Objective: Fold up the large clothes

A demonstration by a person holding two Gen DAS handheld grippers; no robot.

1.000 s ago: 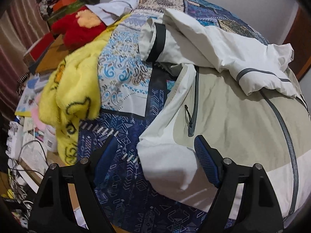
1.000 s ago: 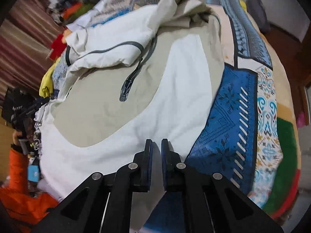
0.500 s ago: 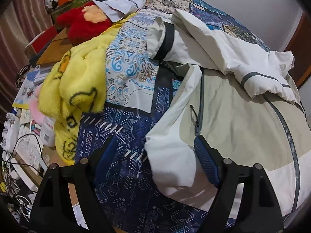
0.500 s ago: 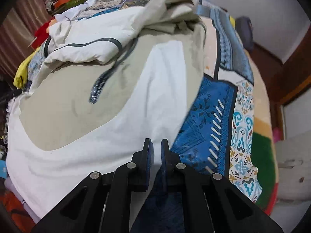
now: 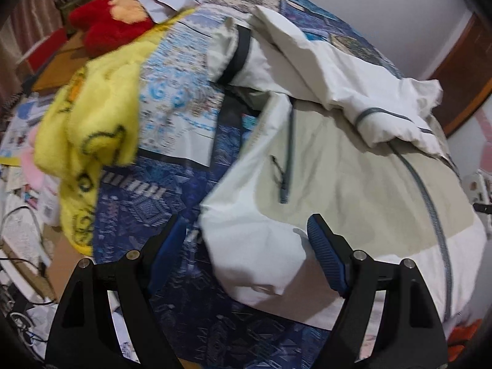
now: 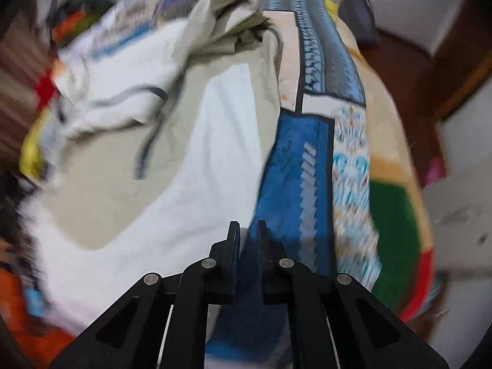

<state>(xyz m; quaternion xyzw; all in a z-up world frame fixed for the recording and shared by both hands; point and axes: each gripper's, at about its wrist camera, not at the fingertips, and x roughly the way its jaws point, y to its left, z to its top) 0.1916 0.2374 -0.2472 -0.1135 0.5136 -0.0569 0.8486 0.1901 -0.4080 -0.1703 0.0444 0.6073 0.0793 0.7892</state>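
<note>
Since a second ago my right gripper [image 6: 247,230] has tipped and its view has blurred; its jaws stay pressed together, the hem of the one white-and-beige jacket [image 6: 190,166] at their tips, though I cannot tell if it is pinched. My left gripper [image 5: 246,240] stays spread over the jacket's near corner, touching nothing. The jacket lies on the patterned bedspread [image 5: 172,215], beside one yellow blanket [image 5: 92,129] and one red plush toy [image 5: 107,24].
</note>
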